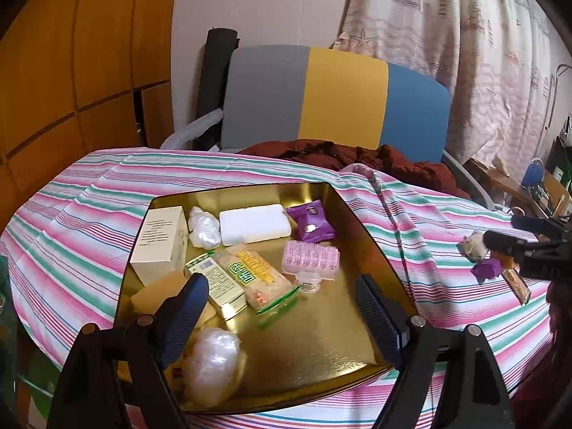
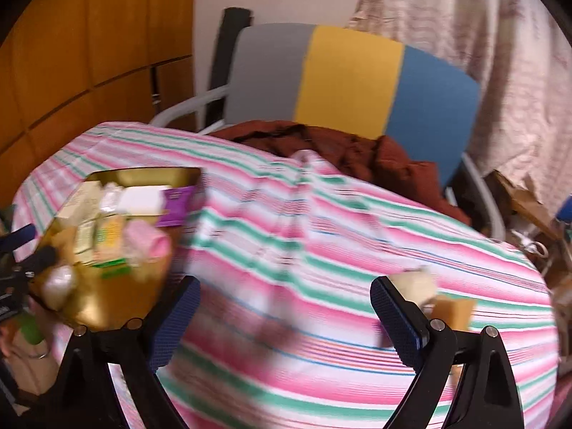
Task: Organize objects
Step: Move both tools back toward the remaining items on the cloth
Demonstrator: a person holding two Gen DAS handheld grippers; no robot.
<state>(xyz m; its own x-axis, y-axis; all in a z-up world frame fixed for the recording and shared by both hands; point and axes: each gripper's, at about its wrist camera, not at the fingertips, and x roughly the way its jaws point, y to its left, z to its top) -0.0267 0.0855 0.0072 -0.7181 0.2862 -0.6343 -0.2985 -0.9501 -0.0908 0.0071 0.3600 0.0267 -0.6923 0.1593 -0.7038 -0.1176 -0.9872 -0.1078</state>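
Your left gripper (image 1: 282, 293) hung over the near part of the shiny gold tray (image 1: 321, 350), its ribbed blue fingers (image 1: 189, 307) spread wide with nothing between them. The tray sat on the table under a pink, green and white striped cloth (image 1: 107, 186), a soft, creased fabric. Inside it lay a cream cardboard box (image 1: 161, 243), a flat white rectangular block (image 1: 255, 228), a glossy purple sachet (image 1: 311, 223), a pink knobbly plastic piece (image 1: 310, 261), a clear zip bag of pale grains (image 1: 261, 279) and two crinkly clear-wrapped lumps, the nearer one (image 1: 211, 364) just beside your left finger. Your right gripper (image 2: 286, 307) was over the bare cloth, well apart from the tray, its fingers equally wide and holding nothing; that view was blurred. Loose items (image 1: 497, 264) lay on the cloth near your right gripper, among them a purple wrapper and a pale lump.
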